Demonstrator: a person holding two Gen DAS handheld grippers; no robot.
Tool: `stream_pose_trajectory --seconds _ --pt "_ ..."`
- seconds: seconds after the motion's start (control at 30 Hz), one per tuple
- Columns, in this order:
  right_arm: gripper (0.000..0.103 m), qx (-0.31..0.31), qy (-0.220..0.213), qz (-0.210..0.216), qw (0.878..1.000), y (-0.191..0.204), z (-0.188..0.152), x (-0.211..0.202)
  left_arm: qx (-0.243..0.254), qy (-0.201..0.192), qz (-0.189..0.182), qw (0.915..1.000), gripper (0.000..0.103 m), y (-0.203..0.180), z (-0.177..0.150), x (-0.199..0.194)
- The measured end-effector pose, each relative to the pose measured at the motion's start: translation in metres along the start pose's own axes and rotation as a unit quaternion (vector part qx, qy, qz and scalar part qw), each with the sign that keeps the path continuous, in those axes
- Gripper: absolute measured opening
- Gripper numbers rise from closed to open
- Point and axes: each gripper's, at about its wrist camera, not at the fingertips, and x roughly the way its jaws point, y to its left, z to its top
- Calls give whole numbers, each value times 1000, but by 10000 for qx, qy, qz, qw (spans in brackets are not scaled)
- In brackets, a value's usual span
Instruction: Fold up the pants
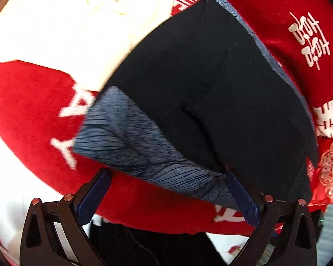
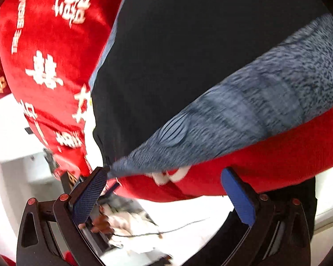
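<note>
Red plush fills both views: a blanket point(image 1: 33, 102) with white characters and letters woven in, spread as the surface under everything. In the left wrist view, a cream cloth point(image 1: 77, 26) lies on the blanket at the upper left, its edge running under or against the dark garment. To its right are the pants point(image 1: 211, 77), black fabric with a blue-grey ribbed waistband point(image 1: 126, 137), lying flat across the middle of the blanket, the band end nearest the camera. The left gripper point(image 1: 168, 177) stands wide apart, holding nothing; its right blue pad touches the lower edge of the waistband where band and black cloth meet, and its left pad sits clear over the red blanket. Far right, an embroidered red cloth with a gold flower point(image 1: 330, 170) shows at the frame edge.

In the right wrist view, the blanket point(image 2: 46, 44) again takes the left, the pants point(image 2: 177, 55) the centre and upper right, with the waistband point(image 2: 255, 110) running as a slanting stripe down to a pointed corner. That corner meets the tip of the right gripper's point(image 2: 164, 175) left pad; the picture is blurred there, so whether it truly touches is hard to say. The two pads are spread well apart with only blanket between them. Below, a crumpled white cloth point(image 2: 131, 223) and a thin dark wire point(image 2: 177, 228) lie on a pale floor.
</note>
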Motion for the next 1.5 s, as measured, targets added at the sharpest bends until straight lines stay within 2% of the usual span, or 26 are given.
stream_pose_trajectory --seconds 0.07,0.2,0.3,0.43,0.63,0.7,0.73,0.77,0.8,0.83,0.87,0.9,0.97,1.13,1.23,1.33,1.5 --pt "103 137 -38 177 9997 -5 2 0 81 -3 -72 9999 103 -7 2 5" --pt "101 -24 -126 320 9994 -7 -5 -6 355 -70 -13 9993 103 -28 4 10" --pt "100 151 -274 545 9980 -16 -6 -10 400 -114 -13 9991 102 -35 6 11" --pt "96 80 -392 1080 9933 -8 0 -4 360 -149 -36 9992 99 -36 7 8" --pt "96 1 -379 1258 9913 -1 5 10 566 -181 -51 9982 97 -28 -3 -4" --pt "90 104 -371 1297 9908 -6 5 9 486 -225 -94 9985 96 -21 -2 -1" --pt "89 176 -369 1314 9905 -9 5 10 441 -270 -101 9986 89 -18 -5 -3" --pt "84 301 -346 1318 9902 -12 5 11 407 -347 -24 9986 83 -15 -4 -5" --pt "73 447 -286 1262 9906 -14 7 12 399 -387 30 9984 70 -13 -5 -8" --pt "62 555 -237 1180 9912 -16 9 13 383 -416 42 9984 51 -7 -5 -12" --pt "28 714 -172 987 9924 -19 10 15 356 -415 53 9985 39 -1 -5 -15" --pt "10 808 -149 878 9927 -20 11 16 320 -371 -19 9988 28 4 -4 -17" --pt "10 856 -151 761 9933 -16 10 12 175 -255 -258 9992 23 15 -1 -22" --pt "9 65 -143 478 9987 36 16 -11 449 -399 -270 9978 23 3 4 -51" --pt "10 -399 -95 312 9987 69 31 -23 424 -482 -359 9973 23 -6 12 -69" --pt "10 -851 -8 127 9963 102 53 -30 425 -690 -431 9958 23 -20 31 -85" --pt "10 -1476 161 -71 9889 151 110 -29 579 -1163 -423 9906 23 -62 89 -96"
